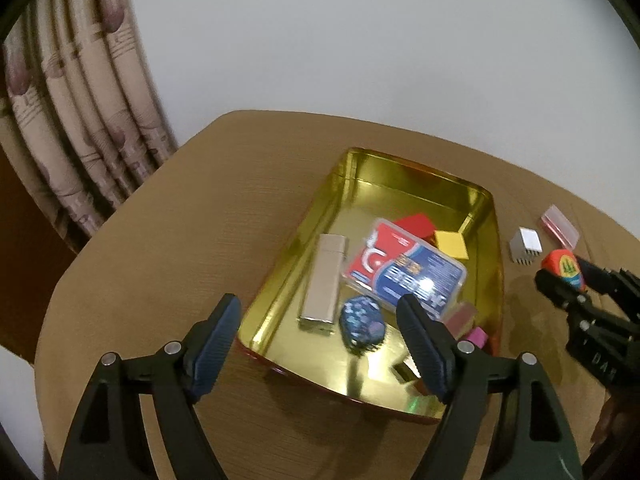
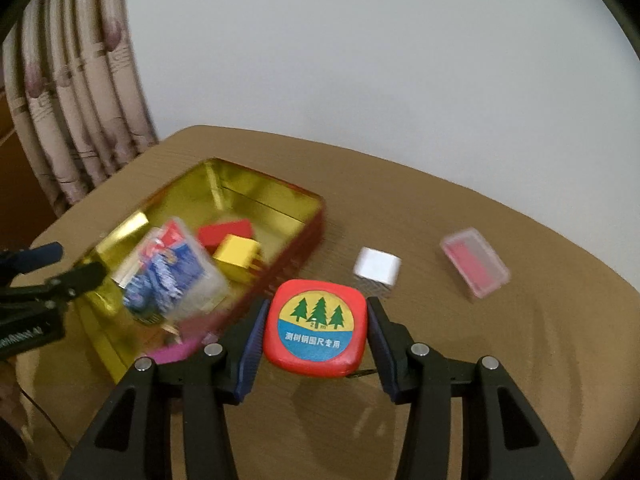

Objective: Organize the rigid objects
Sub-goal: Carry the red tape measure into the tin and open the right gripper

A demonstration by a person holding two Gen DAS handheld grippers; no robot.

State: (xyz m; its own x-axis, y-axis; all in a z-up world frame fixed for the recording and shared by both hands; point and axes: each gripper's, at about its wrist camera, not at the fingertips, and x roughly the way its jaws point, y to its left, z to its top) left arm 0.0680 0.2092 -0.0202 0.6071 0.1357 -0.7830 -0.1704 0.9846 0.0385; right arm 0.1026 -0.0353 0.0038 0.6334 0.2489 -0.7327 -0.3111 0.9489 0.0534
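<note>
At far left we see a patterned curtain (image 1: 76,120) hanging beside the brown table (image 1: 168,240). Our left gripper (image 1: 320,344) hovers over the near edge of the gold tin tray (image 1: 348,172), its fingers spread wide and holding nothing. Inside the tray, from left to right, lie a silver rectangular case (image 1: 322,282), a dark speckled oval object (image 1: 362,320), a clear card box with a red and blue label (image 1: 404,270), a red block (image 1: 412,224), a yellow cube (image 1: 452,244) and, at the near right corner, a pink piece (image 1: 474,338). Right of the tray, on the bare table, stand a small white block (image 2: 376,270) and, farther right, a clear box with a red insert (image 2: 474,268), well apart from each other. Our right gripper (image 2: 316,334) pinches a red tape measure (image 2: 316,330) bearing a tree label; its fingers press the measure's two sides, just beside the tray's right wall. We cannot tell whether the measure touches the table.
</note>
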